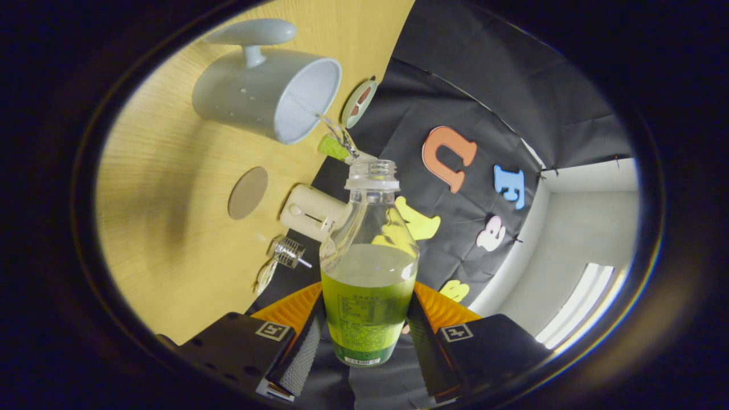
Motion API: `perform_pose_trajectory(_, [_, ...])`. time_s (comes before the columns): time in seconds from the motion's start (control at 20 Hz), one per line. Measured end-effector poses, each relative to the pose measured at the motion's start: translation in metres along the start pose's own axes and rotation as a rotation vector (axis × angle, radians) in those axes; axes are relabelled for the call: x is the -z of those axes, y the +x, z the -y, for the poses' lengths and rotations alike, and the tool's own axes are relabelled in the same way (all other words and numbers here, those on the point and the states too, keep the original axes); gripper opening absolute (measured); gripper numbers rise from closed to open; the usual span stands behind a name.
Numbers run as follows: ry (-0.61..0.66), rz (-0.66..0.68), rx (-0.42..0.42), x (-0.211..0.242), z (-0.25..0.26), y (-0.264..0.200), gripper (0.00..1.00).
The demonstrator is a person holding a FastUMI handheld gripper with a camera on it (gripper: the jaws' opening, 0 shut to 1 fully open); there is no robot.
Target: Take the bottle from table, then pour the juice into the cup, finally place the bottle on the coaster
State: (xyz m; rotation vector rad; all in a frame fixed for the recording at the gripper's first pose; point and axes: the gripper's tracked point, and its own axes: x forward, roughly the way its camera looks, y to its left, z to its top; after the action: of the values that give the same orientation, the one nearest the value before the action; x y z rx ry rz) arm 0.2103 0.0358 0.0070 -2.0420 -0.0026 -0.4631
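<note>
- My gripper point(367, 336) clamps the bottle point(369, 267), both fingers pressed against its lower sides.
- The bottle is uncapped and about half full of green juice, its open mouth pointing away from my fingers.
- A thin stream of juice point(337, 132) runs from the mouth toward the cup point(267, 94) just beyond it on the wooden table point(171, 188).
- The round coaster point(248, 192) lies bare, off to the left of the bottle's neck and nearer my fingers than the cup.
- A small cream device point(310, 212) sits beside the bottle's shoulder.

Clear plastic bottle point(367, 250); wood-grain table point(171, 188).
</note>
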Motion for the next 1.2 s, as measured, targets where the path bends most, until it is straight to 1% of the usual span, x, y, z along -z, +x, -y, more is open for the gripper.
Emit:
perform_pose_trajectory(0.25, [-0.032,-0.014,-0.009,0.000,0.000,0.000,0.81])
perform_pose_trajectory(0.4, [-0.050,-0.015,0.001,-0.001,0.000,-0.002,0.81])
perform_pose_trajectory(0.8, [-0.096,-0.006,0.039,-0.002,0.023,0.002,0.81])
perform_pose_trajectory(1.2, [-0.155,-0.013,0.112,0.000,0.047,0.006,0.81])
